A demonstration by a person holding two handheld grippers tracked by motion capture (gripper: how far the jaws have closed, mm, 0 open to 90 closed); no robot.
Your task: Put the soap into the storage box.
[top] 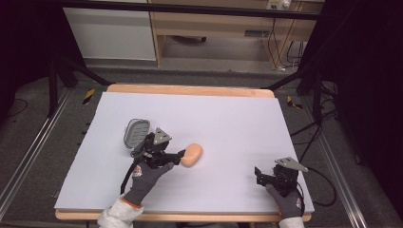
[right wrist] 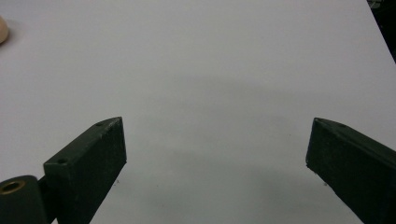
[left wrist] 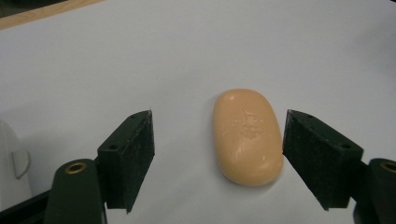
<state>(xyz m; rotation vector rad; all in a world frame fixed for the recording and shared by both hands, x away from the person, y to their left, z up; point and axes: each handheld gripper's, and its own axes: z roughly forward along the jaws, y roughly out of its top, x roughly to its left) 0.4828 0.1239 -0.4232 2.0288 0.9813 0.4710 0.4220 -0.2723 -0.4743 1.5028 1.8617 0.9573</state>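
Right gripper (top: 260, 174) near the table's (top: 237, 114) front right corner, jaws apart. Left gripper (left wrist: 217, 154) jaws wide apart around the peach soap bar (left wrist: 247, 135) (right jaw touching), long axis running along the jaws, left of centre. Grey soap dish lid (top: 136, 132) beyond.

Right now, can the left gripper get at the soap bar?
Probably yes: the left gripper is open, the soap bar lies between its jaws, off-centre toward one, with nothing in between.

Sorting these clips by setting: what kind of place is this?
Probably a lab or recording workstation, not a home. A table under a white sheet sits inside a black metal frame, cables trail on the floor, and a desk stands behind.
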